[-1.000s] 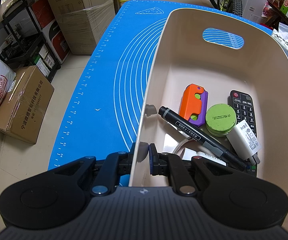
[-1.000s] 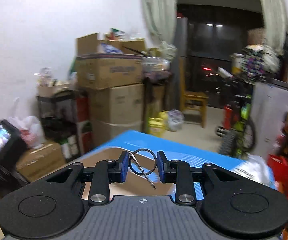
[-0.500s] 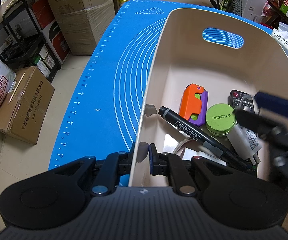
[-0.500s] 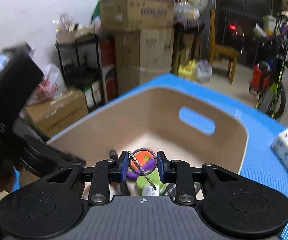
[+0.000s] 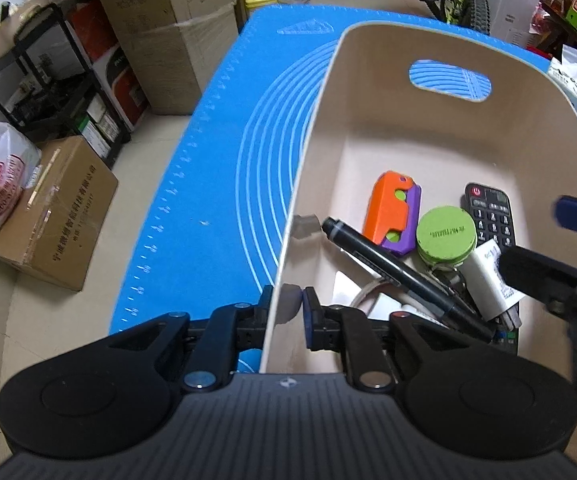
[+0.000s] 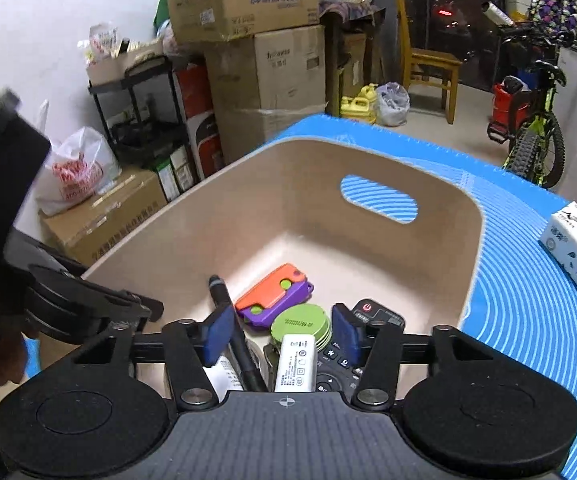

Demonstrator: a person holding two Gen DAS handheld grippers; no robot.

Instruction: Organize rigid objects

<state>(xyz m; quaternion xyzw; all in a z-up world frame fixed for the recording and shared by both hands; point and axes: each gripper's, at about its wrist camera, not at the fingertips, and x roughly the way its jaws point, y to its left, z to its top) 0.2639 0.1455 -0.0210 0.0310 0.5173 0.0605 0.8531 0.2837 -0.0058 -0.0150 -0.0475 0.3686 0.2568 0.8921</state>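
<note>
Now the right gripper (image 6: pixel 284 334), just opened, hangs empty above the charger (image 6: pixel 294 362) in the bin (image 6: pixel 428 184).

You are working in a lived-in home room used for storage: stacked cardboard boxes (image 6: pixel 264 68) line the wall beside a black shelf rack (image 6: pixel 140 112), a wooden chair (image 6: pixel 428 60) stands by dark glass doors, and a bicycle (image 6: pixel 536 136) leans nearby.

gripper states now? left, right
Left gripper: jaws astride the bin wall, just opened a little; grip unclear.
Right gripper: open, just opened, nothing between the jaws, over the bin.
</note>
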